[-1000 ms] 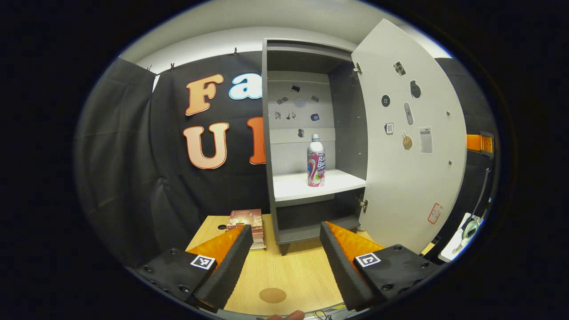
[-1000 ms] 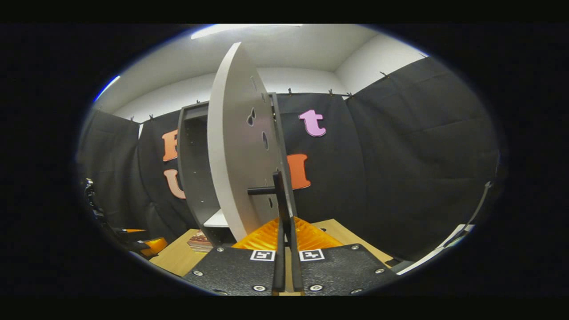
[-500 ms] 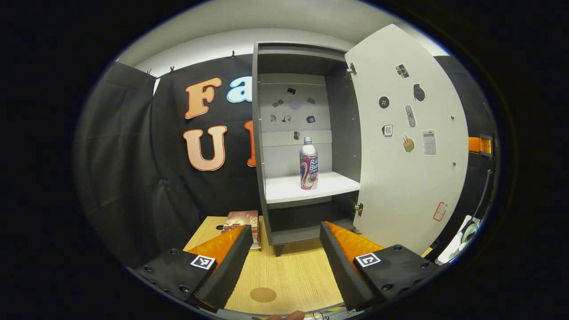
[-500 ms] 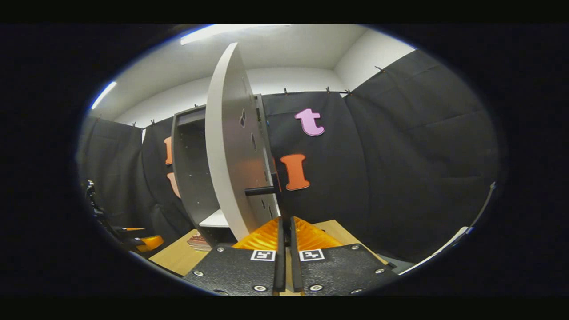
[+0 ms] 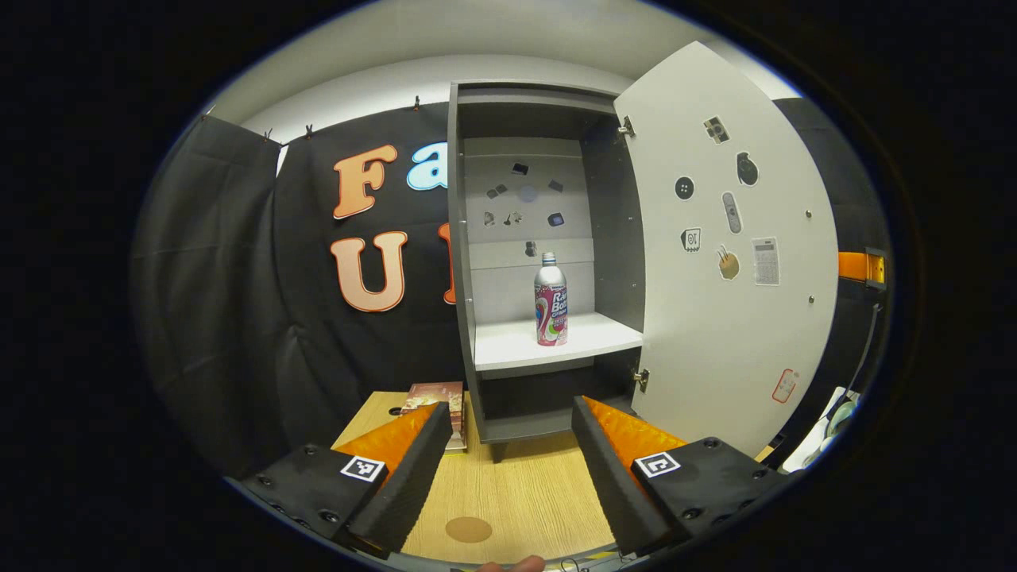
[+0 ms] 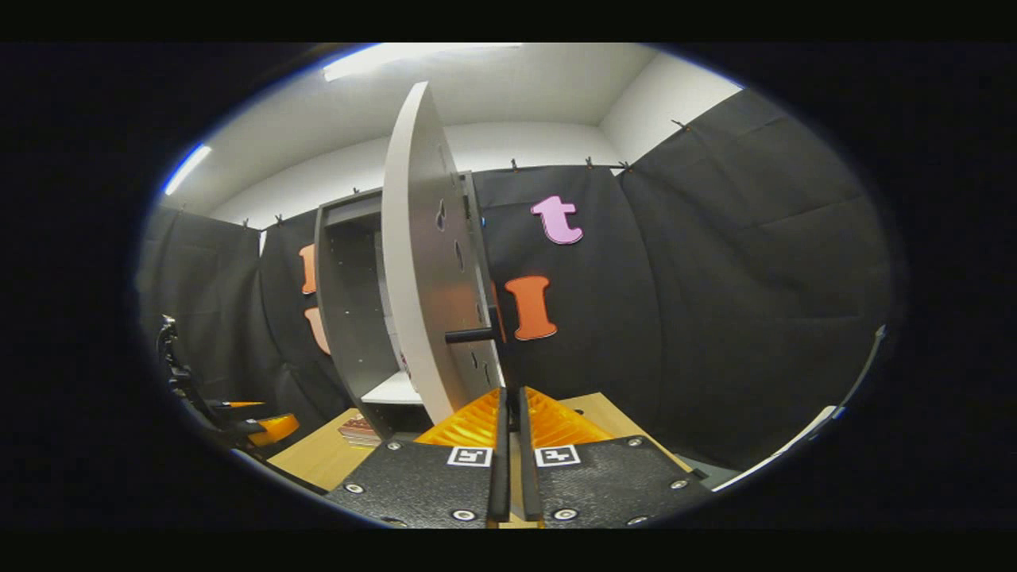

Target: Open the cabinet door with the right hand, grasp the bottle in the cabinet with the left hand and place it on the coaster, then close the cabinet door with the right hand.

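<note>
In the left gripper view I see my left gripper [image 5: 508,445] low over the wooden worktop [image 5: 532,492] with its jaws wide apart and nothing between them. Ahead, the cabinet [image 5: 465,262] stands at the worktop's far edge with its door [image 5: 739,318] swung open to the right. The bottle [image 5: 550,300] stands upright on the cabinet's white shelf [image 5: 516,349], near the middle. A round brown coaster [image 5: 468,529] lies on the worktop near its front edge, between my fingers. A stack of books [image 5: 435,397] sits just left of the cabinet's foot. In the right gripper view, my right gripper [image 6: 512,445] has its jaws together, empty, just below the door's dark handle [image 6: 474,334]; I see the door [image 6: 425,270] nearly edge-on.
</note>
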